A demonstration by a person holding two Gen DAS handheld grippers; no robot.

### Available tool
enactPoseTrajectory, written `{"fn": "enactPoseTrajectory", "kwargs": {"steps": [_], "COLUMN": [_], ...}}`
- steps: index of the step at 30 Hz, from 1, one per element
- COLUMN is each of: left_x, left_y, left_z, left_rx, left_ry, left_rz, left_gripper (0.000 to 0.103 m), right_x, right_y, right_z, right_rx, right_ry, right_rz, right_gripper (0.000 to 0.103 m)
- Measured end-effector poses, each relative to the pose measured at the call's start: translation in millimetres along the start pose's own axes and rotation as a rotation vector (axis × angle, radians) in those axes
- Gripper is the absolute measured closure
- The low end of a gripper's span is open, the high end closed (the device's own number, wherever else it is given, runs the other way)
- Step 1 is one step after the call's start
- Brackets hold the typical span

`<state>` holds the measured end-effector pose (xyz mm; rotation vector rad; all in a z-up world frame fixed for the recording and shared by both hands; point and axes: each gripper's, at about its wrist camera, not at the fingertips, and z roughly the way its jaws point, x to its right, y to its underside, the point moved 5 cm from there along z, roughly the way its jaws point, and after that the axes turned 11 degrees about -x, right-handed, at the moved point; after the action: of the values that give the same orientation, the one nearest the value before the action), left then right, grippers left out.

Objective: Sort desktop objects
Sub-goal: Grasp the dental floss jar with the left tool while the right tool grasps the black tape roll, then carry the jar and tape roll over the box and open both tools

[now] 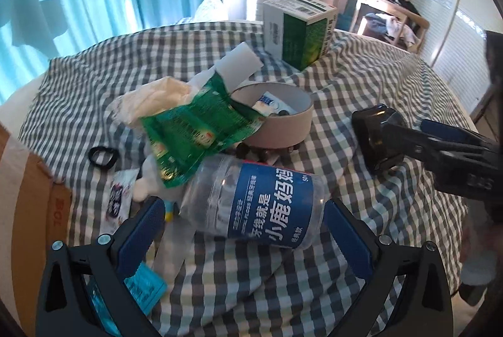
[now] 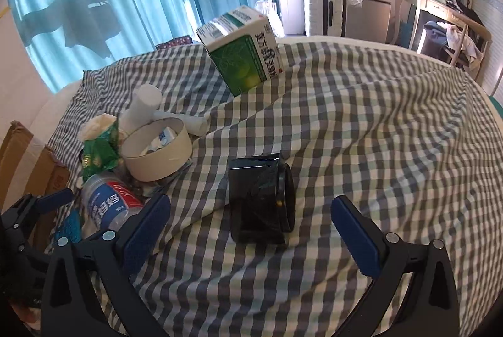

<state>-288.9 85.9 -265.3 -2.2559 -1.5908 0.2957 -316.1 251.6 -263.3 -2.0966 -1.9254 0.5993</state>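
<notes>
The left gripper (image 1: 242, 230) is spread wide with the clear bottle (image 1: 254, 201) lying crosswise just ahead between its fingers, untouched. The right gripper (image 2: 251, 227), also spread and empty, faces the black box (image 2: 259, 198) straight ahead, its long side running away from the fingers.
</notes>
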Motion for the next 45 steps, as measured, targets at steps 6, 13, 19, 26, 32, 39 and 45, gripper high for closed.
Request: {"fn": "enactPoseTrajectory", "kwargs": {"steps": [6, 13, 19, 26, 32, 39, 45], "left_x": [10.1, 20.6, 14.8, 18.1, 22.6, 31.1, 32.8], "left_y": [-1.7, 1.8, 5.9, 22.7, 45.6, 58.7, 61.4], "left_z": [24.2, 34.9, 26.7, -9.7, -46.2, -97.4, -139.7], "left_rx": [-0.042, -0.104, -0.117, -0.106, -0.089, -0.046, 0.016], "left_ry": [-0.020, -0.077, -0.051, -0.025, 0.005, 0.027, 0.021], "left_rz": [0.040, 0.058, 0.007, -0.036, -0.053, -0.051, -0.049], "left_gripper": [0.000, 0.012, 0.012, 0.013, 0.014, 0.014, 0.014], "right_x": [0.4, 1.5, 5.0, -4.0, -9.2, -25.3, -41.8], "right_y": [-5.7, 0.2, 13.2, 42.7, 69.8, 83.9, 102.0], "right_z": [32.3, 53.0, 46.3, 11.8, -35.9, -87.3, -144.9], "right_rx": [-0.049, -0.104, -0.125, -0.107, -0.070, -0.029, 0.032], "right_ry": [-0.014, -0.036, -0.051, -0.065, -0.094, -0.107, -0.113], "right_rz": [0.018, 0.065, 0.061, 0.046, 0.060, 0.044, 0.016], "right_gripper": [0.000, 0.030, 0.047, 0.047, 0.047, 0.047, 0.047]}}
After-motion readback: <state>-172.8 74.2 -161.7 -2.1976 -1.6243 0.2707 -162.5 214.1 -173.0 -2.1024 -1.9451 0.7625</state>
